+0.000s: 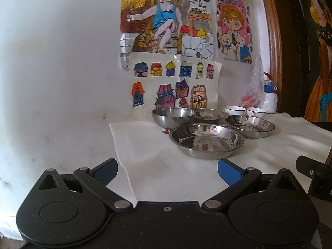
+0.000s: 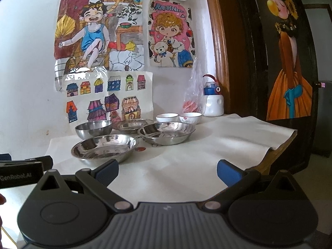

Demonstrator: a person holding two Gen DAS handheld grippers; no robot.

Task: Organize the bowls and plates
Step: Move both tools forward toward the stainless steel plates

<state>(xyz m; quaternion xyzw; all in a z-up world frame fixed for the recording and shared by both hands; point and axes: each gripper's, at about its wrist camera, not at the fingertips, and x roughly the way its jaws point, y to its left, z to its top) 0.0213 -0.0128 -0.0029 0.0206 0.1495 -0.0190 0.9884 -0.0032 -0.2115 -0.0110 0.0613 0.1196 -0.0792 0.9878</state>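
Note:
On the white-covered table [image 1: 166,176] stand steel dishes: a large shallow plate [image 1: 206,140] [image 2: 103,147] nearest, a deep steel bowl [image 1: 173,116] [image 2: 93,129] behind it on the left, a flat steel plate [image 1: 209,115] [image 2: 132,125] at the back, and two stacked steel plates [image 1: 250,125] [image 2: 166,132] on the right. Two small white ceramic bowls [image 1: 235,110] [image 2: 167,117] sit behind them. My left gripper [image 1: 167,171] is open and empty, in front of the large plate. My right gripper [image 2: 167,172] is open and empty, near the table's front.
A white and blue bottle [image 2: 213,99] and a plastic bag [image 2: 193,95] stand at the back by the wall. Children's drawings [image 2: 108,95] hang on the wall. The table's right edge [image 2: 276,145] drops off beside a dark wooden door frame [image 2: 238,62].

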